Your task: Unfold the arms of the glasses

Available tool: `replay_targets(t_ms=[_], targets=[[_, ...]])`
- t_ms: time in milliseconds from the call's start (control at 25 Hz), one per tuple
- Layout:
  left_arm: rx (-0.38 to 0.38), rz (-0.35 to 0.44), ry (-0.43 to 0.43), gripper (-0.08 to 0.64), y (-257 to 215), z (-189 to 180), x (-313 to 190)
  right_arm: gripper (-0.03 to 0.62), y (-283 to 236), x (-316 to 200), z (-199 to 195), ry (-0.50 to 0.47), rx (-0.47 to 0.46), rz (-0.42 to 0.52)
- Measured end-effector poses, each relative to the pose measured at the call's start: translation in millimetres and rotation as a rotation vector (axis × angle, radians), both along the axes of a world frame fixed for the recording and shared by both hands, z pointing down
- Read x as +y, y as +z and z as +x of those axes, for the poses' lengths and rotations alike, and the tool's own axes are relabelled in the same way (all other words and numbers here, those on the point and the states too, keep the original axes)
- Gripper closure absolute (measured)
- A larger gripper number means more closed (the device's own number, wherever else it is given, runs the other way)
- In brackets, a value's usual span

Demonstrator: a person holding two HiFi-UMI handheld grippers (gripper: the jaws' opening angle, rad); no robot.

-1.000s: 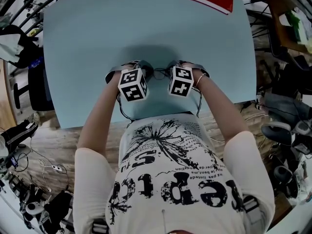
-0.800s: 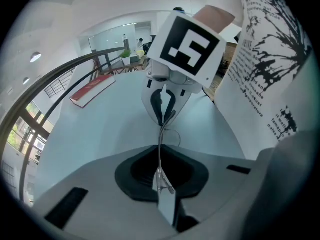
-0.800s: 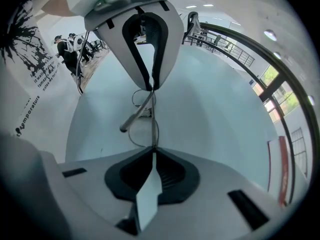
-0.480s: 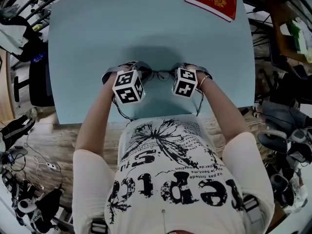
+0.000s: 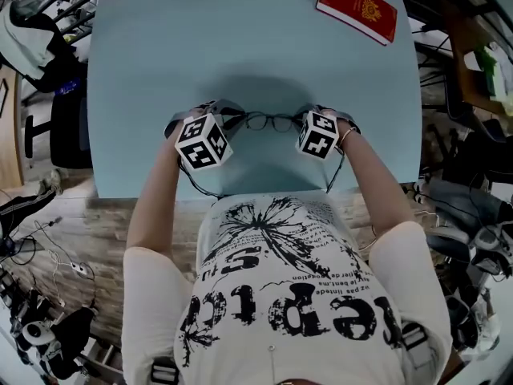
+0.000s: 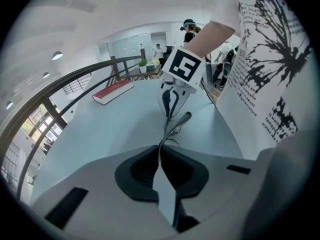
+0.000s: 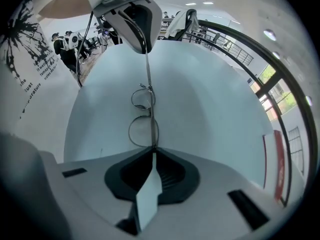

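Thin dark-rimmed glasses (image 5: 270, 122) sit just above the pale blue table (image 5: 240, 46), stretched between my two grippers. My left gripper (image 5: 228, 120) is shut on a slim arm (image 6: 175, 129) of the glasses, which runs from its pads (image 6: 161, 151) toward the right gripper (image 6: 171, 104). My right gripper (image 5: 307, 119) is shut on the other end of the frame (image 7: 151, 149). Both round lenses (image 7: 142, 114) show in the right gripper view, with the left gripper (image 7: 145, 46) beyond them. Each gripper's marker cube hides its fingertips in the head view.
A red book (image 5: 357, 8) lies at the table's far right corner. Cables hang over the near edge (image 5: 200, 187) by the person's torso. A dark chair (image 5: 68, 127) stands left of the table, and cluttered gear lies on the floor at the right (image 5: 473, 215).
The two grippers have drawn apart. The left one moved left and slightly up, and the glasses now show fully between the cubes. The right gripper hardly moved.
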State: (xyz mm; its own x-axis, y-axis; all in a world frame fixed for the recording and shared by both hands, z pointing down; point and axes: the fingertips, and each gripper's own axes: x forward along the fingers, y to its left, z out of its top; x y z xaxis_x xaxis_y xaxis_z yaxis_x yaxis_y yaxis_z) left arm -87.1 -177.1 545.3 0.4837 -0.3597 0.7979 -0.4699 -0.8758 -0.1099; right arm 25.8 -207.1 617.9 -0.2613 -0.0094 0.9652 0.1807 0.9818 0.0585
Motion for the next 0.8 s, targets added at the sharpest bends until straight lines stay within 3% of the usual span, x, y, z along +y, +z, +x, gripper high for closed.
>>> replay_targets(t_ms=[360, 520, 640, 800], targets=[[0.011, 0.033, -0.013, 0.531, 1, 4, 1, 0.543, -6, 1, -6, -0.022, -0.006, 0.024], [0.030, 0.036, -0.012, 0.531, 0, 6, 3, 0.483, -17, 11, -30, -0.065, -0.060, 0.034], [0.048, 0.033, -0.017, 0.531, 0, 7, 3, 0.486, -22, 15, -54, -0.106, -0.097, 0.066], [0.060, 0.031, -0.020, 0.531, 0, 6, 4, 0.486, -18, 27, -75, -0.164, -0.066, 0.032]])
